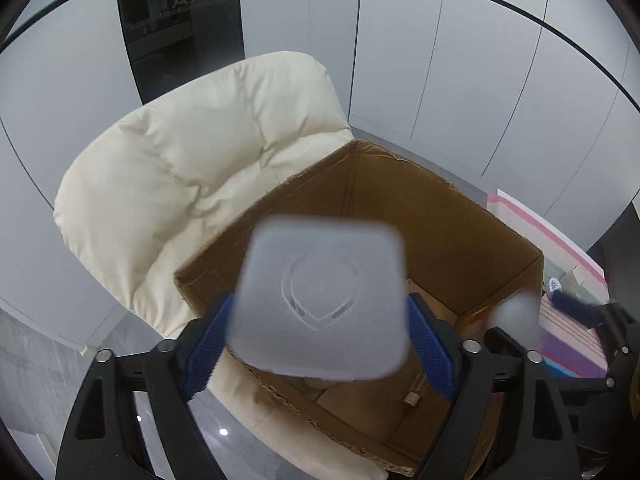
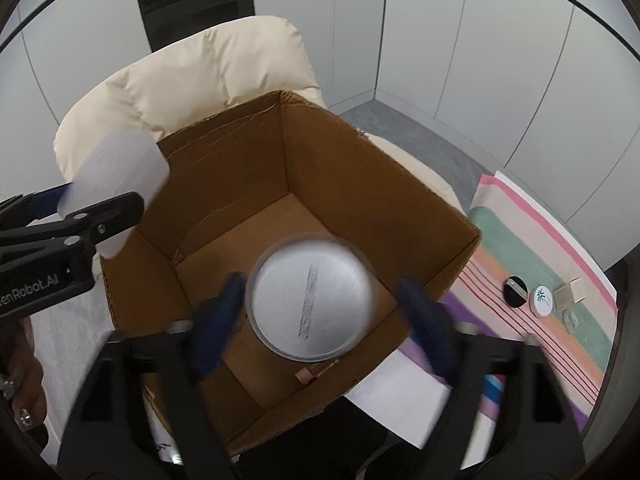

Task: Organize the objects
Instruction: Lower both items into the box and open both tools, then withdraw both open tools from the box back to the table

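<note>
"enrobot.ai" on left gripper (image 2: 100, 216)

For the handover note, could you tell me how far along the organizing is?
Done: one small wooden piece lies in the cardboard box. In hand: a square container between the left gripper's open jaws, a round tin between the right gripper's. Left: black disc, white tin and beige cubes on the striped cloth.

Both the left gripper (image 1: 320, 344) and the right gripper (image 2: 320, 316) point steeply downward with jaws spread wide, blue pads clear of anything, side by side.
</note>
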{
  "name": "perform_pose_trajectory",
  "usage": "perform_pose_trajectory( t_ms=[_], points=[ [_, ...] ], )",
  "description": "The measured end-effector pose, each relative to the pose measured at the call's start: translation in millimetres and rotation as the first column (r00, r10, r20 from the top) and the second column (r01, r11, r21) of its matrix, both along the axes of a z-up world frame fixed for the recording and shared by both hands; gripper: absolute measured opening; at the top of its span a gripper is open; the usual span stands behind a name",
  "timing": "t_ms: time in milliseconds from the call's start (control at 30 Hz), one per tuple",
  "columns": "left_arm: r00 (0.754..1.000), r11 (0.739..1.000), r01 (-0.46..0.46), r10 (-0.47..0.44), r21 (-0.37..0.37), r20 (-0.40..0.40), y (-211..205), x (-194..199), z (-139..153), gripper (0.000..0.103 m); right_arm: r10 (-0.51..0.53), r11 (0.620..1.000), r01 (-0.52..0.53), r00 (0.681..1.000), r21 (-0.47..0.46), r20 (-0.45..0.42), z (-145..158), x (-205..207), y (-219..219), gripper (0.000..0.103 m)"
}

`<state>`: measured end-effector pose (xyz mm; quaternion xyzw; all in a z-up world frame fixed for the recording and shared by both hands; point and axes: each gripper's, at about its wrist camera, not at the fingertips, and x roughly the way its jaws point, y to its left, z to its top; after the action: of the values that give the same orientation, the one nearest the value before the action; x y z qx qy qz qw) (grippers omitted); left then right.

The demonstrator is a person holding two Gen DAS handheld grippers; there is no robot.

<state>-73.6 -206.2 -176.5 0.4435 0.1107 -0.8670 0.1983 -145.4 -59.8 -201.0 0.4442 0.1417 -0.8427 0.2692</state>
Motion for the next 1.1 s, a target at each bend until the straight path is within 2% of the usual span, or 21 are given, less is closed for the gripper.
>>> perform_pose_trajectory(
  t_ms=[67, 133, 333, 833, 1000, 1100],
  points=[
    [1.000, 1.000, 0.007, -0.007, 0.015, -0.004, -0.8, 1.1, 0.6, 0.098, -0.014, 1.000, 0.014, 0.999, -0.013, -0.042, 6.6, 3.9, 1.2, 0.101],
    [1.000, 0.999, 0.015, -0.015, 0.033, -0.001, -1.2, 1.5, -0.2, 0.098, -0.018, 1.000, 0.017, 0.999, -0.021, -0.049, 11.2, 4.6, 0.6, 0.101],
    [1.000, 0.999, -0.002, 0.001, 0.047, 0.010, -3.7, 2.2, -0.9, 0.098, -0.033, 0.999, 0.032, 0.999, -0.033, -0.018, 11.9, 3.4, 5.3, 0.101],
    [0.999, 0.999, 0.032, -0.032, 0.006, -0.008, 5.8, 11.8, 8.5, 0.098, -0.052, 0.998, 0.052, 0.999, -0.030, 0.014, 14.9, 8.9, 11.3, 0.101],
    [0.999, 0.998, 0.037, -0.038, 0.046, 0.009, 7.2, 18.6, 12.3, 0.098, -0.062, 0.998, 0.063, 0.998, -0.031, 0.017, 24.8, 15.5, 19.3, 0.101],
    [0.999, 0.998, 0.036, -0.037, 0.045, 0.011, 10.1, 26.3, 17.3, 0.098, -0.067, 0.997, 0.067, 0.998, -0.033, 0.013, 32.8, 22.1, 25.1, 0.101]
  ],
)
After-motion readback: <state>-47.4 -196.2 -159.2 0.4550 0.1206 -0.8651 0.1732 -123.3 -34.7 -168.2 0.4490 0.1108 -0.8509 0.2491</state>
